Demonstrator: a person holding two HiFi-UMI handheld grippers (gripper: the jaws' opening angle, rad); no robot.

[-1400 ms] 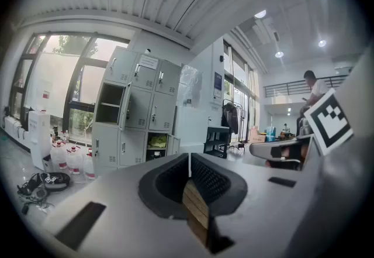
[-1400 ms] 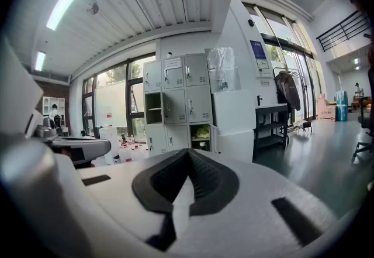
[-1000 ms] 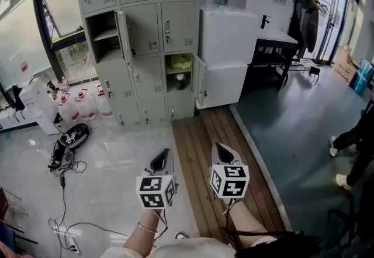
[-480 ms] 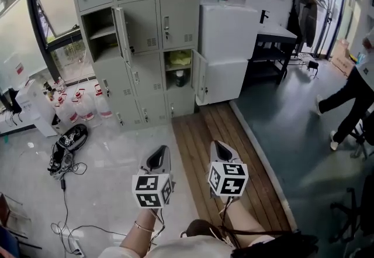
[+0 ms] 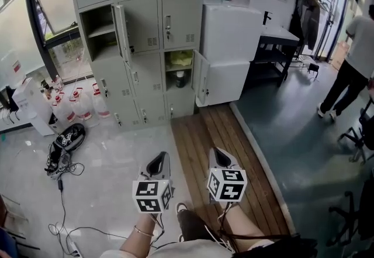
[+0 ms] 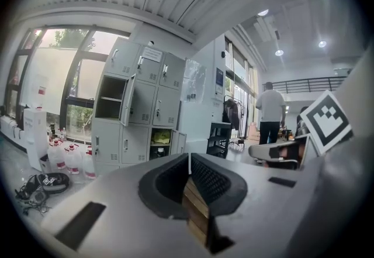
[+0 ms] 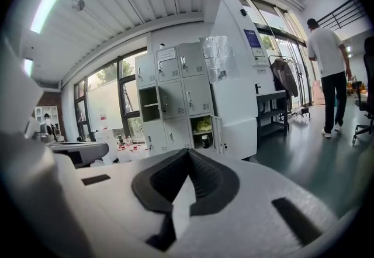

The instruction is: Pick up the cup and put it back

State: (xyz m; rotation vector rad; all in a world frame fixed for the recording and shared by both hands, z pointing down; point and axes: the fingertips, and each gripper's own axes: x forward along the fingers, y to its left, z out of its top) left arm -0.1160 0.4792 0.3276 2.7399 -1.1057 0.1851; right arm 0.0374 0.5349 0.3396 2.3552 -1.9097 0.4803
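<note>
Left gripper (image 5: 165, 155) and right gripper (image 5: 214, 151), bottom centre, are closed and empty. Dark cup (image 5: 180, 79) in open locker (image 5: 200, 79), centre: likely light, rigid; grip its sides.

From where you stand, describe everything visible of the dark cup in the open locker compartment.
The small dark cylindrical cup stands upright on the bottom of an open compartment in the grey metal locker bank, below a shelf holding a yellow item. The compartment's door hangs open to its right. Only the compartment's bottom appears to touch it. It is too small here to tell its material, or whether it has a lid or handle.
</note>
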